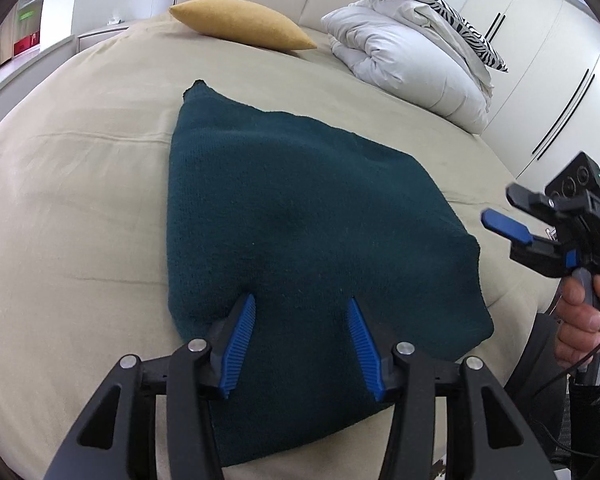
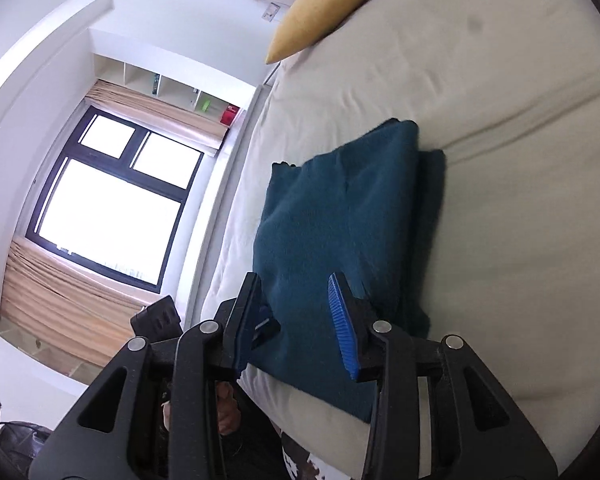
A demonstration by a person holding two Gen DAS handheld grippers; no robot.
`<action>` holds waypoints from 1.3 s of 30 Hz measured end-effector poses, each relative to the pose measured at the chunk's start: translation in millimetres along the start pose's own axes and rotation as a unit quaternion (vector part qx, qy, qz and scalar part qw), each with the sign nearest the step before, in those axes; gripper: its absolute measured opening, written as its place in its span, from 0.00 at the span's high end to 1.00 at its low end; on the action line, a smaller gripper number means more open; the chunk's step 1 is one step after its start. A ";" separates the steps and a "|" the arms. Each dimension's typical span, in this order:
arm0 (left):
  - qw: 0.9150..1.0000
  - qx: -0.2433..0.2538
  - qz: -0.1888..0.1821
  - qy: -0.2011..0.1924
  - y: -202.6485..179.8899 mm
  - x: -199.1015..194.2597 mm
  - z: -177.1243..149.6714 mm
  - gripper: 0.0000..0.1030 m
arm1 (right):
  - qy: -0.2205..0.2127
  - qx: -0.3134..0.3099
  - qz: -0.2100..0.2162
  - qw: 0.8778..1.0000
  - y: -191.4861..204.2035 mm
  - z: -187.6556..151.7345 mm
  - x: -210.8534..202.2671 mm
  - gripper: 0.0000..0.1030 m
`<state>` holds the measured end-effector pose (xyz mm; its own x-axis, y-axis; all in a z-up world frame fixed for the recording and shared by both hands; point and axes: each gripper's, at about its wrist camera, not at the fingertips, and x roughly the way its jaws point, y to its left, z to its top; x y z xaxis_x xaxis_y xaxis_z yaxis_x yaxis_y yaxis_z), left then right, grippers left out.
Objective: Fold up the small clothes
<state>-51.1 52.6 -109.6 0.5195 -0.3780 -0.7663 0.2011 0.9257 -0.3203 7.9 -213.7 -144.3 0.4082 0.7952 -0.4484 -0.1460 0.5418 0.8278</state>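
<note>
A dark green knitted garment (image 1: 300, 216) lies folded in a flat stack on the beige bed (image 1: 80, 200). My left gripper (image 1: 302, 304) is open and empty, just above the garment's near edge. My right gripper (image 2: 296, 280) is open and empty, held off the garment's right side; it also shows in the left wrist view (image 1: 496, 208), in a hand. The garment also shows in the right wrist view (image 2: 340, 220), folded with layered edges at its far end.
A yellow cushion (image 1: 240, 24) lies at the head of the bed. A folded white duvet (image 1: 408, 60) with a zebra-print pillow (image 1: 432, 4) sits at the back right. White wardrobe doors (image 1: 548, 80) stand on the right. A window (image 2: 112, 200) is beyond the bed's other side.
</note>
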 end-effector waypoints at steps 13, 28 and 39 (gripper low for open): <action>1.000 -0.001 0.001 0.004 0.2 1.1 -4.4 0.49 | -0.081 0.060 -0.106 0.989 -54.5 53.3 36.3 0.60; 0.997 0.033 0.043 -0.049 -20.4 -25.6 -3.5 0.27 | -0.289 -0.168 -0.275 0.902 86.8 -16.0 -78.9 0.15; 0.919 0.111 0.225 -0.305 -78.6 -135.3 5.4 0.00 | -0.394 -0.261 -0.325 0.819 174.3 -62.6 -155.0 0.00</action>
<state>-132.7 31.1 22.2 0.9463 0.0582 -0.3179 -0.0188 0.9919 0.1255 -137.2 -225.4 48.4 0.9775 -0.0188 -0.2100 0.0516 0.9871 0.1518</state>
